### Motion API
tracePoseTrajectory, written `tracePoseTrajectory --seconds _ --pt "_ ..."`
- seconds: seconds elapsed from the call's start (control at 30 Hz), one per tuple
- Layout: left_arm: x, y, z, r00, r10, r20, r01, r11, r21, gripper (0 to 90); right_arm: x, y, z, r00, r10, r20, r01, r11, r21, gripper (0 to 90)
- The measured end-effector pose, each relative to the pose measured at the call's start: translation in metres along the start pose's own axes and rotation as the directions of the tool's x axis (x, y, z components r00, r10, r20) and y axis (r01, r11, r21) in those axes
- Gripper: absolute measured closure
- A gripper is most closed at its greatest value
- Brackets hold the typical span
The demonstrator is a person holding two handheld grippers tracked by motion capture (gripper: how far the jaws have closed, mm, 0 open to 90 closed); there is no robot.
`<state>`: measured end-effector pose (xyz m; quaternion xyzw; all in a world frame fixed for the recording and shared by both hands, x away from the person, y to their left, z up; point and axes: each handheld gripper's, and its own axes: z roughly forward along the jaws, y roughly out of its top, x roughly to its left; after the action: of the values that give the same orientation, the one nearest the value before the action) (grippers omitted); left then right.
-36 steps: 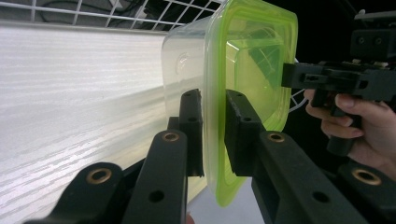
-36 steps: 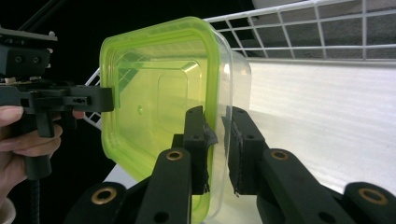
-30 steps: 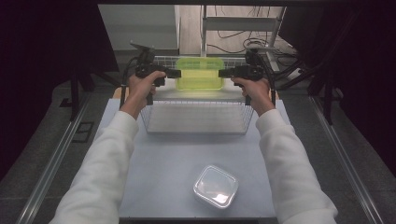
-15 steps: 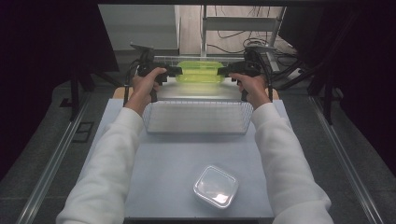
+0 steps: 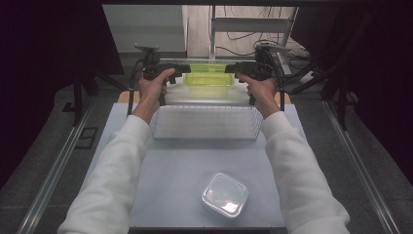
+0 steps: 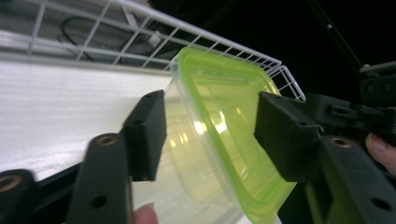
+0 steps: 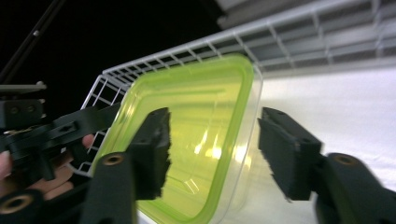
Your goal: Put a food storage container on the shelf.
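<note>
Green-lidded container [image 5: 207,76] lengthwise between left gripper [image 5: 181,69] and right gripper [image 5: 233,69]

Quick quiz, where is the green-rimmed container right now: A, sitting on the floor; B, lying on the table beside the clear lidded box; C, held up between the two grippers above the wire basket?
C: the green-rimmed container is raised between the left gripper and the right gripper, over the far side of the wire basket.
</note>
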<state>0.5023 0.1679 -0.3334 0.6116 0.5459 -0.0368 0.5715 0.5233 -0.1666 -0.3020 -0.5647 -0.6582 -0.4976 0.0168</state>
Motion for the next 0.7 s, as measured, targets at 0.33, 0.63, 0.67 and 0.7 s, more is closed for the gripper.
tracePoseTrajectory --seconds 0.33,0.63,0.67,0.7 --pt "-0.023 -0.009 -0.034 0.9797 0.188 -0.07 -0.187 0.9822 0.021 31.7 0.015 -0.008 -0.039 0.9743 -0.221 0.043 0.223 0.974 -0.048 29.2" --pt "-0.036 -0.047 -0.076 0.9536 0.288 -0.09 -0.283 0.9573 0.057 31.5 0.019 -0.041 -0.087 0.907 -0.416 0.068 0.419 0.907 -0.047 27.1" --pt "-0.037 -0.054 -0.081 0.9514 0.297 -0.081 -0.293 0.9542 0.062 31.5 0.018 -0.045 -0.091 0.9072 -0.416 0.06 0.419 0.907 -0.043 27.1" --pt "-0.038 -0.059 -0.083 0.95 0.303 -0.074 -0.299 0.9521 0.064 31.5 0.016 -0.051 -0.096 0.9063 -0.419 0.052 0.421 0.906 -0.04 27.1"
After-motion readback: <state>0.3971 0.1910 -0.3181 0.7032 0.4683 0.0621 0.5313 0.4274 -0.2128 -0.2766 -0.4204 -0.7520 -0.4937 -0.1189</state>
